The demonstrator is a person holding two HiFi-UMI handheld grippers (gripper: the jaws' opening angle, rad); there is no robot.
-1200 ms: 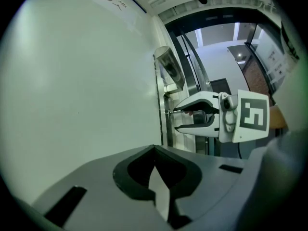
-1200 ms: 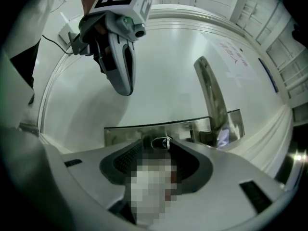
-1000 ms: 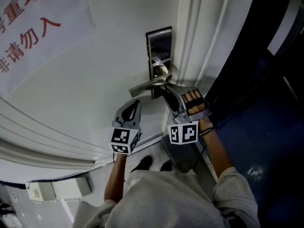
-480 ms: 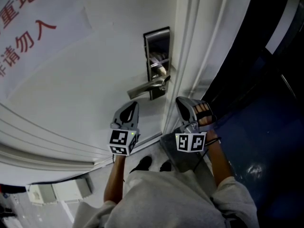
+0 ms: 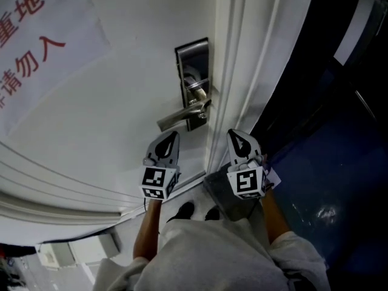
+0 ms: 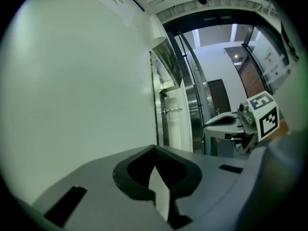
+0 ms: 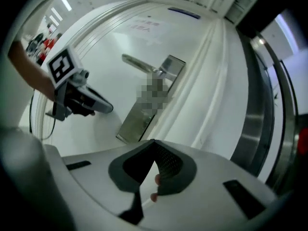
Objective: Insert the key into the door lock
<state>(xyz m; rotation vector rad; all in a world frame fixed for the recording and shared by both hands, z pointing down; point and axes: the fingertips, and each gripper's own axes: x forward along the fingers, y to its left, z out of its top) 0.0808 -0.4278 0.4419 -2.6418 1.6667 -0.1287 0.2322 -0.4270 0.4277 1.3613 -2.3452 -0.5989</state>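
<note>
Up on lock plate [image 5: 193, 56], key [image 5: 200, 94] looks to be sticking in, just above handle [image 5: 182, 116]. Your right gripper [image 5: 235, 136] is hanging near door edge [image 5: 213, 71], jaws just closing on nothing. Left gripper [image 5: 172, 137] jaws are touching, empty. Bumping handle could be knocking key out.

Door lock [image 5: 193, 65]: tall rectangular metal plate with a dark polished face, fixed upright on the white door [image 5: 121, 90] close to its edge. Lever handle [image 5: 180, 115]: silver, at the plate's lower part, reaching left. Key [image 5: 200, 95]: small pale head projecting from the cylinder just above the lever; finer detail unreadable.
</note>
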